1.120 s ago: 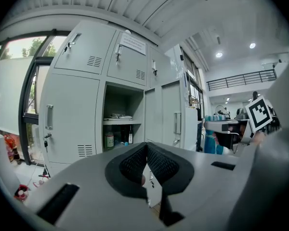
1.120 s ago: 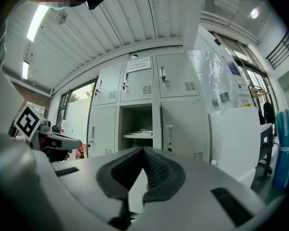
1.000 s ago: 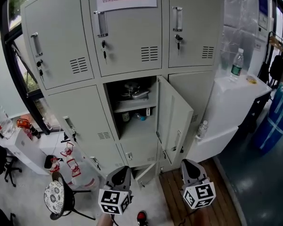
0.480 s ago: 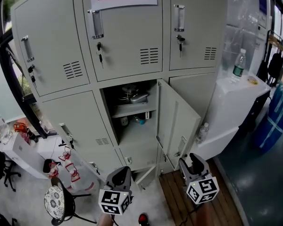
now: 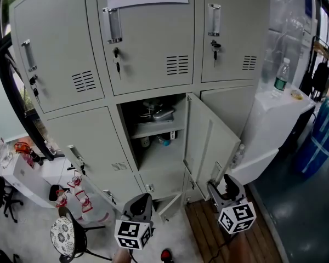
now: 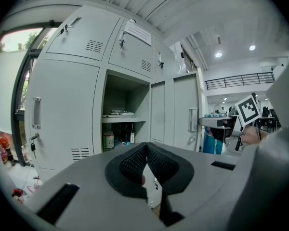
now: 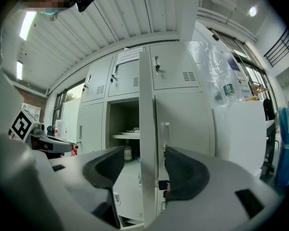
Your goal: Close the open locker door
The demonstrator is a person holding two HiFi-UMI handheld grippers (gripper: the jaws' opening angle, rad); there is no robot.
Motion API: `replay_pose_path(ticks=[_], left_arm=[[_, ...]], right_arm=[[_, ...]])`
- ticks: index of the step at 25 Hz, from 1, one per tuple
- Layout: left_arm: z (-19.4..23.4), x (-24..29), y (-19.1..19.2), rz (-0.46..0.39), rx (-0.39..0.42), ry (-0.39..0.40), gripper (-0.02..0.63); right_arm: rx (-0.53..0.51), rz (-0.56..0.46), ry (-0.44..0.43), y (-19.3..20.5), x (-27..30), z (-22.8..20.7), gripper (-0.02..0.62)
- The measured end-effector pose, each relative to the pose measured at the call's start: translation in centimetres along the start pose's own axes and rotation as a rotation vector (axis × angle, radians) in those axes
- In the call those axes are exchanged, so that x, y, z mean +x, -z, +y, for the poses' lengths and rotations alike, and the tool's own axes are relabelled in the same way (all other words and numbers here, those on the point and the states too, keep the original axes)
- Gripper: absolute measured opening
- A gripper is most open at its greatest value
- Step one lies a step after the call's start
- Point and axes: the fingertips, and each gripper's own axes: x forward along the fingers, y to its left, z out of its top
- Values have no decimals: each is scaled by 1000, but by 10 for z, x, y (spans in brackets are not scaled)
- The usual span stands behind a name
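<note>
Now right claw [image 5: 226, 186] spread wide, jaws just been opening, pads [image 7: 182, 171] touching nothing. Locker door [image 5: 207, 138] stands ajar straight ahead of it, free edge lined up with gap between jaws, handle [image 7: 166, 134] toward right jaw; not gripped. Open compartment [image 5: 153, 149] ahead and left of right claw, cluttered shelf [image 5: 156, 126] inside. Left claw [image 5: 140, 200] pressed together, empty, left of right claw, pointing at lockers [image 5: 66, 70]; compartment ahead of it, door to its right.
</note>
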Motion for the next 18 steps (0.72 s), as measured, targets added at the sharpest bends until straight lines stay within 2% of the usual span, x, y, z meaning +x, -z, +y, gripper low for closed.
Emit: replay_pose_path(ticks=[4, 11, 15, 18], left_arm=[[4, 1, 2, 2, -3, -3, 21], [13, -3, 6, 10, -8, -17, 21], [16, -6, 6, 7, -10, -24, 21], [18, -9, 6, 4, -12, -27, 21]], right_arm=[[-12, 5, 6, 1, 7, 0, 248], [-31, 0, 22, -1, 9, 2, 159], [-35, -2, 5, 0, 10, 10, 122], [-39, -2, -15, 0, 11, 20, 123]])
